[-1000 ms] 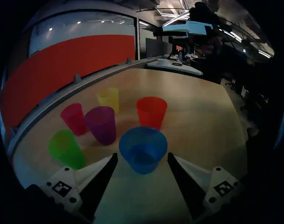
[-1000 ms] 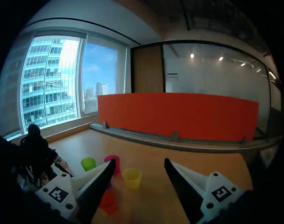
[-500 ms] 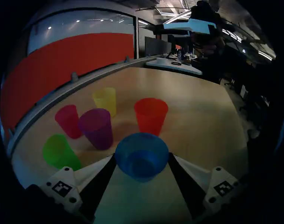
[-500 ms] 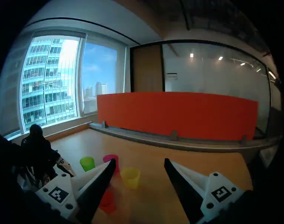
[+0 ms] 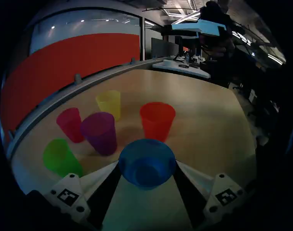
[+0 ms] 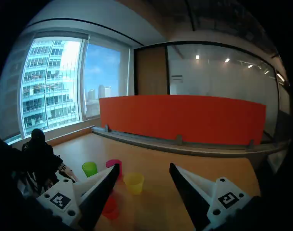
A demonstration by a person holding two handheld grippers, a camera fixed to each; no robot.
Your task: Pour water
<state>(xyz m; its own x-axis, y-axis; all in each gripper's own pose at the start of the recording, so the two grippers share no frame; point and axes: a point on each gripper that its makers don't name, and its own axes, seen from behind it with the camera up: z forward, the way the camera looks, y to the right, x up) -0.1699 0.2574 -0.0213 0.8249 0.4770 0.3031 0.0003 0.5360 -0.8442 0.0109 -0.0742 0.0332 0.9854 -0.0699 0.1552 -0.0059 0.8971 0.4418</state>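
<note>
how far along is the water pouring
Done: the left gripper is shut on the upright blue cup. In hand: nothing tipped yet; the right gripper hangs open and empty. Left: tilting the blue cup over another, such as the red cup.

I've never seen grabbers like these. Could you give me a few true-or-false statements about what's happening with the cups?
1. The left gripper has a blue translucent plastic cup clamped between its two fingers. True.
2. The right gripper holds a yellow plastic cup. False: it is open and empty, and the yellow plastic cup stands on the wooden table beyond it.
3. The purple plastic cup lies tipped on its side. False: it stands upright.
4. A red plastic cup stands upright just beyond the blue translucent plastic cup. True.
</note>
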